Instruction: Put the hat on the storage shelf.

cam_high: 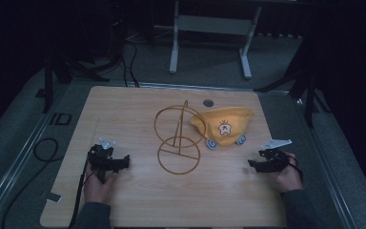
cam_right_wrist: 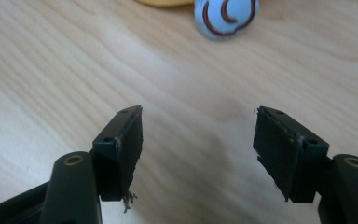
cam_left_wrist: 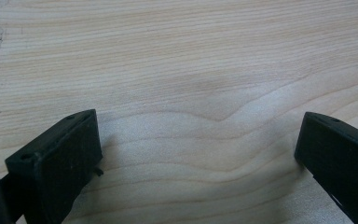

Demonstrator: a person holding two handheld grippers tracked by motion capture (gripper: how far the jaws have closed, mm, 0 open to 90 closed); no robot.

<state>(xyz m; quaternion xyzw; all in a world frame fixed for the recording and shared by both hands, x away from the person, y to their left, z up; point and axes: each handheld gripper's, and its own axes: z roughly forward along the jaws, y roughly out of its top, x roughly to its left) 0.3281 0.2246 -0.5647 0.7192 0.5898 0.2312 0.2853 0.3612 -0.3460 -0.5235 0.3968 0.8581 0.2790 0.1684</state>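
Observation:
A yellow cloth cap (cam_high: pixel 224 125) with a small tooth picture lies on the wooden table (cam_high: pixel 138 200), right of centre, with pale blue round pieces (cam_high: pixel 211 143) at its near edge. One blue piece (cam_right_wrist: pixel 226 16) shows at the top of the right gripper view. A golden wire stand (cam_high: pixel 177 138) of two rings and an upright rod stands just left of the cap. My left gripper (cam_high: pixel 125 162) rests low at the table's left, jaws wide apart over bare wood (cam_left_wrist: pixel 198 140). My right gripper (cam_high: pixel 250 165) is held near the cap's right, open with nothing between its jaws (cam_right_wrist: pixel 198 135).
A round cable hole (cam_high: pixel 208 102) sits near the table's far edge. A black cable (cam_high: pixel 45 150) loops on the floor at the left. The legs of a grey frame (cam_high: pixel 174 47) stand beyond the table. A scrap of tape (cam_high: pixel 52 196) lies at the near left corner.

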